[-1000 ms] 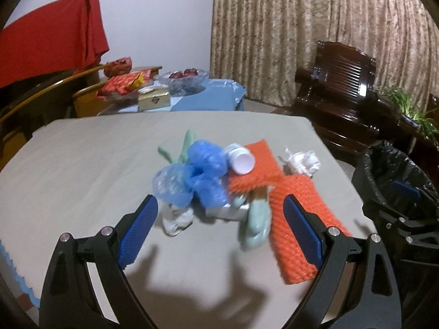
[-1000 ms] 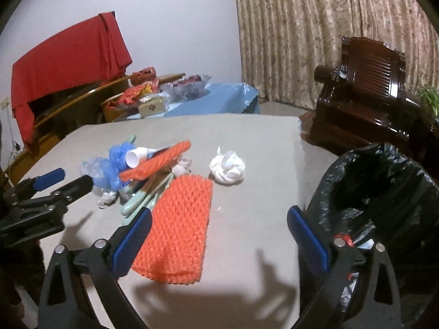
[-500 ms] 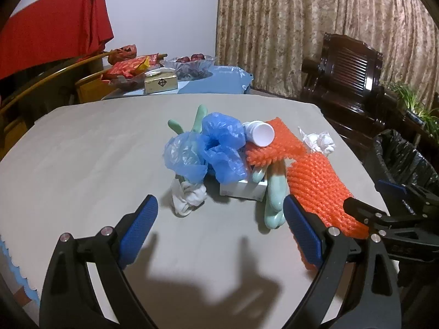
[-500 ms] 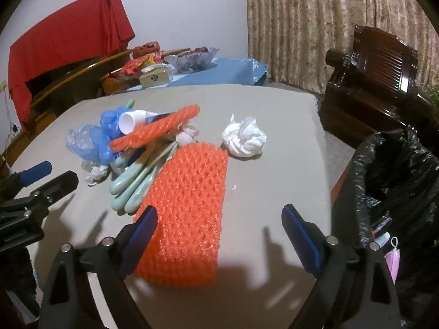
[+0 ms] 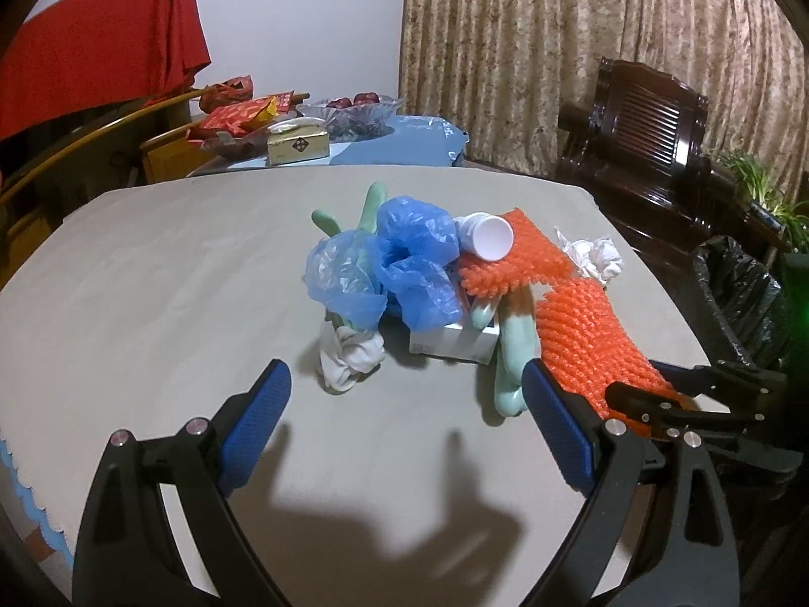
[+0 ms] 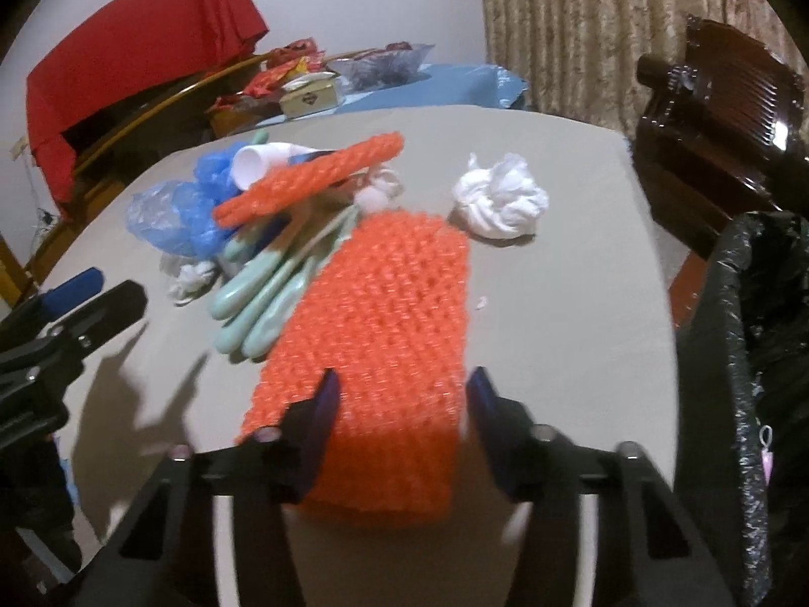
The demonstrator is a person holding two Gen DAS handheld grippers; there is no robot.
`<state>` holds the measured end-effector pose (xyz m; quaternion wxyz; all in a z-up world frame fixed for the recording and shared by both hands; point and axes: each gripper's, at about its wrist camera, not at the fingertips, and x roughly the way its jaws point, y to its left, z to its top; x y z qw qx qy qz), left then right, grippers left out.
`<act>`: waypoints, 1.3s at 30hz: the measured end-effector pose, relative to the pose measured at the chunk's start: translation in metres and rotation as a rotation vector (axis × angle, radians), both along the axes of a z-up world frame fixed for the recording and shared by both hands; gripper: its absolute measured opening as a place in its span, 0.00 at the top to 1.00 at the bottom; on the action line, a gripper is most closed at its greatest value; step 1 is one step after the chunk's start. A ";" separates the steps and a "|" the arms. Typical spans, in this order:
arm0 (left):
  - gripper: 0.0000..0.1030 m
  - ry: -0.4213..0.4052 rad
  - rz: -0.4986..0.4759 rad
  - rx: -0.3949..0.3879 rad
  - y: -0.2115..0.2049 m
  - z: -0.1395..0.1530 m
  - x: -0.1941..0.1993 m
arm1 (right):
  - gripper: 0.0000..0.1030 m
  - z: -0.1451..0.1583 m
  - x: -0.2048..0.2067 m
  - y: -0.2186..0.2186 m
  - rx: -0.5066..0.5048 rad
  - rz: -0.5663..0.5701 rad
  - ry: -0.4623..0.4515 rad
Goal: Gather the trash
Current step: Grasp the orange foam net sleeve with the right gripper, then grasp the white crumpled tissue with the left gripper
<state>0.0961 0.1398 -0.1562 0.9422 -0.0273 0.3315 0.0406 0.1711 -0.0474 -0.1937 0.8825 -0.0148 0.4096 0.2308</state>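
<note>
Dim indoor light, hard shadows below; fisheye-bent edges; right wrist view blurred, perhaps by motion.

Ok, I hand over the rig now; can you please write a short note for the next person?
The left gripper is open and empty, before the pile.
The right gripper: jaws have just been closing, the near end of the flat orange net between them, not yet pinched.
On the table: a pile of blue bags, green gloves, white cup, white box, second orange net; tissue ball apart. The black trash bag stands beside the table.
Done: the bag holds a few items.
Left: everything on the table.
</note>
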 end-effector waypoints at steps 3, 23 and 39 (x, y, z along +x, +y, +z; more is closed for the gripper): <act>0.13 -0.001 -0.004 0.001 -0.003 0.002 0.001 | 0.81 0.003 -0.003 0.002 0.006 0.017 -0.007; 0.13 -0.085 -0.146 -0.044 -0.074 0.047 0.035 | 0.87 0.079 0.002 -0.080 0.118 -0.139 -0.112; 0.37 -0.015 -0.220 -0.029 -0.144 0.024 0.131 | 0.87 0.077 0.070 -0.135 0.094 -0.288 -0.107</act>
